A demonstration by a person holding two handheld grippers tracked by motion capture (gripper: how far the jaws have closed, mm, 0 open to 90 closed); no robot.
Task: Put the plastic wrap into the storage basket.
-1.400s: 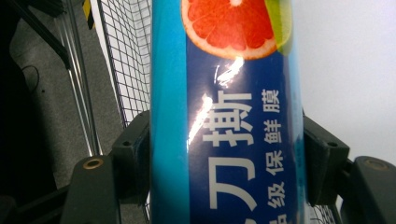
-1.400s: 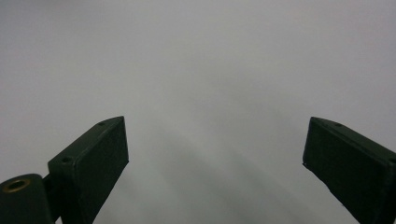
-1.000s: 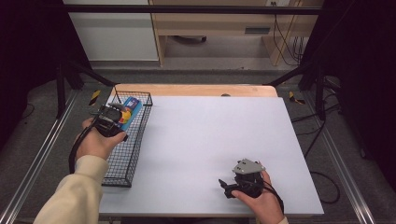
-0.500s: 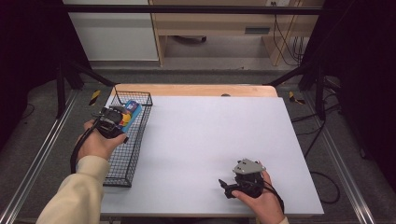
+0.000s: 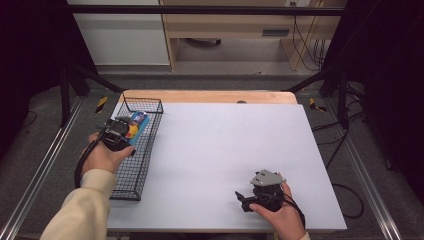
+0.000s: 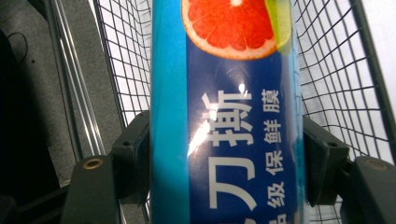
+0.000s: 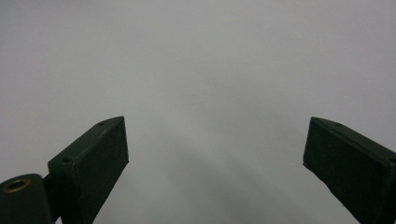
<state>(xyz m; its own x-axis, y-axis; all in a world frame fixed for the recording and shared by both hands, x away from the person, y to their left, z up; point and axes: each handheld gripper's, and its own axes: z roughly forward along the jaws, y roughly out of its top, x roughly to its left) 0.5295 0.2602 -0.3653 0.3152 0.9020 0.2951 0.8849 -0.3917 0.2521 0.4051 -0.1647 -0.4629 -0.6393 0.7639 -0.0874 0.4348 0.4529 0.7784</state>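
A long blue box of cling film (image 6: pixel 233 121), printed with a grapefruit slice and white characters, is clamped between the jaws of my left gripper (image 6: pixel 226 158). In the high view the left gripper (image 5: pixel 120 134) holds the blue box (image 5: pixel 139 121) over the black wire basket (image 5: pixel 134 172) at the table's left edge. My right gripper (image 5: pixel 246 199) rests near the front edge of the white table (image 5: pixel 225 145), pointing left. Its jaws stand wide apart in the right gripper view (image 7: pixel 215 158), with only bare tabletop between them.
The wire basket (image 6: pixel 336 70) surrounds the box on both sides in the left gripper view. A metal rail (image 5: pixel 45 165) runs along the table's left side. A wooden strip (image 5: pixel 210 96) borders the far edge. Cables (image 5: pixel 350 195) lie on the floor at right.
The left hand with the blue box has shifted slightly toward the near end of the basket. The right hand has kept still.
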